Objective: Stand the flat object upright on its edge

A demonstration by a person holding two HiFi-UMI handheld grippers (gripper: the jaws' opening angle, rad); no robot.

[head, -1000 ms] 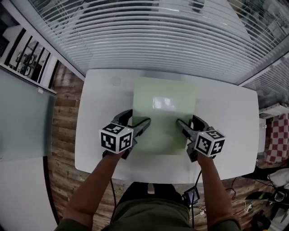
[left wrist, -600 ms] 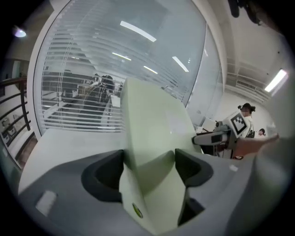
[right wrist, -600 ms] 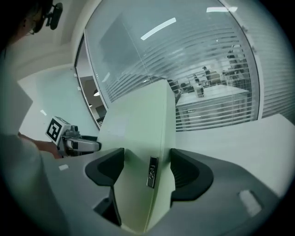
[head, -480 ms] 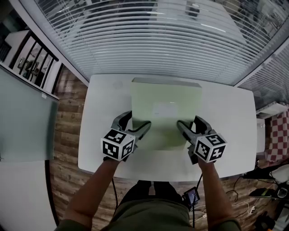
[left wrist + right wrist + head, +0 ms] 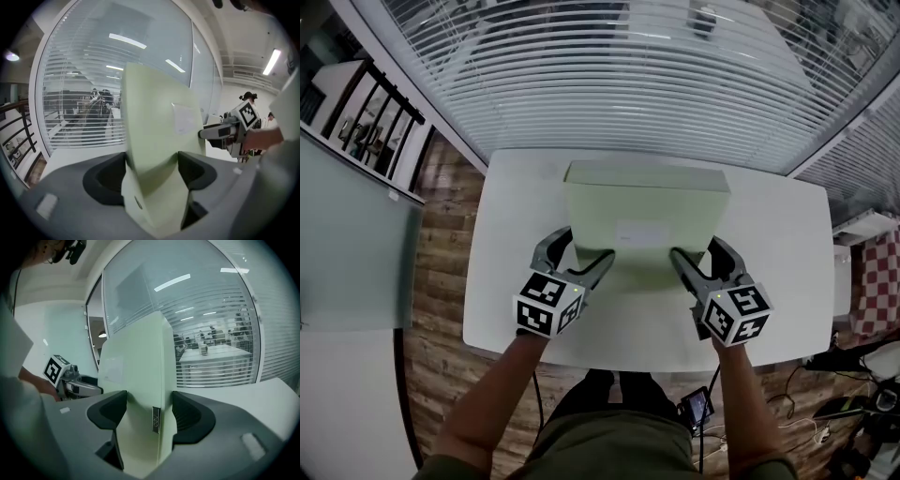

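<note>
A flat pale green case [image 5: 642,220] with a pale label on its face is tilted steeply above the white table [image 5: 511,197], its far edge raised and its near edge low between the grippers. My left gripper [image 5: 581,249] is shut on the case's left side, my right gripper [image 5: 697,248] on its right side. In the left gripper view the case [image 5: 154,108] fills the gap between the jaws of the left gripper [image 5: 152,164]. In the right gripper view the case [image 5: 136,362] is pinched the same way by the right gripper [image 5: 149,413], and a small metal tag [image 5: 155,420] shows on its edge.
The table stands against a glass wall with white blinds [image 5: 656,84]. Wooden floor [image 5: 441,281] shows to the left. Cables and a small device [image 5: 698,408] lie on the floor near the person's legs.
The case's far edge has risen: it lay flat on the table a second ago and now stands steeply tilted. Both grippers have kept their hold and shifted slightly.
</note>
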